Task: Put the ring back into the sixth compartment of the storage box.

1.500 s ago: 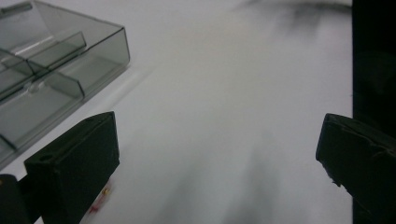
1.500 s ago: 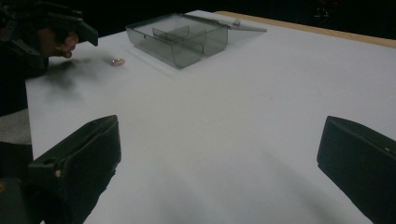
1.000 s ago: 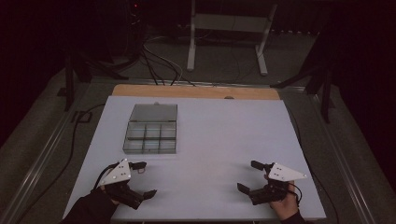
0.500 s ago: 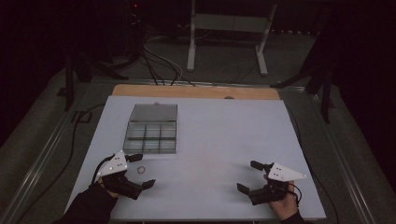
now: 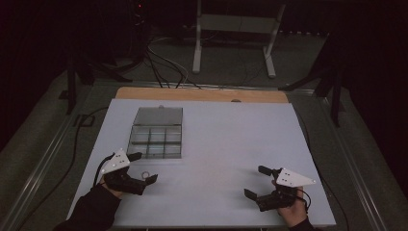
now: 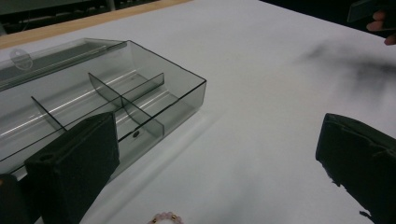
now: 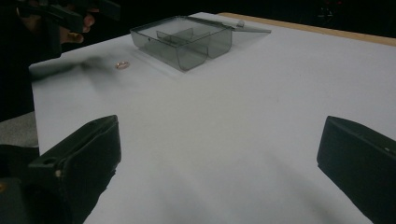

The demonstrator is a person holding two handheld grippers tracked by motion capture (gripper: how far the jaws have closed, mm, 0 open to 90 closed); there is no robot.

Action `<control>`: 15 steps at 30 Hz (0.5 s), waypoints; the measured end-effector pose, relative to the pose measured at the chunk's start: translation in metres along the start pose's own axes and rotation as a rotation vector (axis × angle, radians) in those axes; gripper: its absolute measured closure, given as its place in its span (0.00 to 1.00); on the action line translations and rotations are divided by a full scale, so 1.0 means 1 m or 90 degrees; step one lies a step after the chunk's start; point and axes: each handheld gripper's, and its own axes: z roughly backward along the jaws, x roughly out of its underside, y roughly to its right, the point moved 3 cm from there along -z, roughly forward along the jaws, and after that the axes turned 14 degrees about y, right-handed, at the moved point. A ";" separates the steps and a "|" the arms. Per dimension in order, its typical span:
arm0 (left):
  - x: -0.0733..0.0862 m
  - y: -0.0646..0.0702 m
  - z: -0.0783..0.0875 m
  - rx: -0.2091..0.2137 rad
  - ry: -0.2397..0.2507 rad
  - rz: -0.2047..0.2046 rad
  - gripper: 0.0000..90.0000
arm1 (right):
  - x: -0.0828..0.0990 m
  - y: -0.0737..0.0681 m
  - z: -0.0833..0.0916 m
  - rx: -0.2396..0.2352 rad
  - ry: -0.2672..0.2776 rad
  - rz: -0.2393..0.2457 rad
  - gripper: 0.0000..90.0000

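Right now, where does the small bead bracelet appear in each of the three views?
High view: the bracelet lies on the table, lower left, between the left tool's jaws.
Left gripper view: bottom edge, centre, cut off by the frame.
Right gripper view: upper left, a small ring on the table.
Shared landmark: the clear box, beside the bracelet in every view.

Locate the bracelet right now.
In the high view the bracelet lies on the table's near-left part, just in front of the clear box, between the open left gripper's fingers.
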 end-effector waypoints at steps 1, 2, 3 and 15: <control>0.000 -0.001 0.000 -0.005 0.002 0.000 0.01 | 0.000 0.000 0.000 0.000 0.000 -0.001 0.00; 0.001 -0.001 0.000 -0.007 0.003 0.004 0.01 | 0.000 0.000 0.000 0.001 0.001 -0.002 0.00; 0.001 -0.002 0.000 -0.012 0.002 0.007 0.01 | 0.000 0.000 0.000 0.001 0.001 -0.003 0.00; 0.013 -0.002 -0.002 -0.044 -0.013 0.001 0.01 | 0.000 0.001 0.001 0.003 0.000 -0.002 0.00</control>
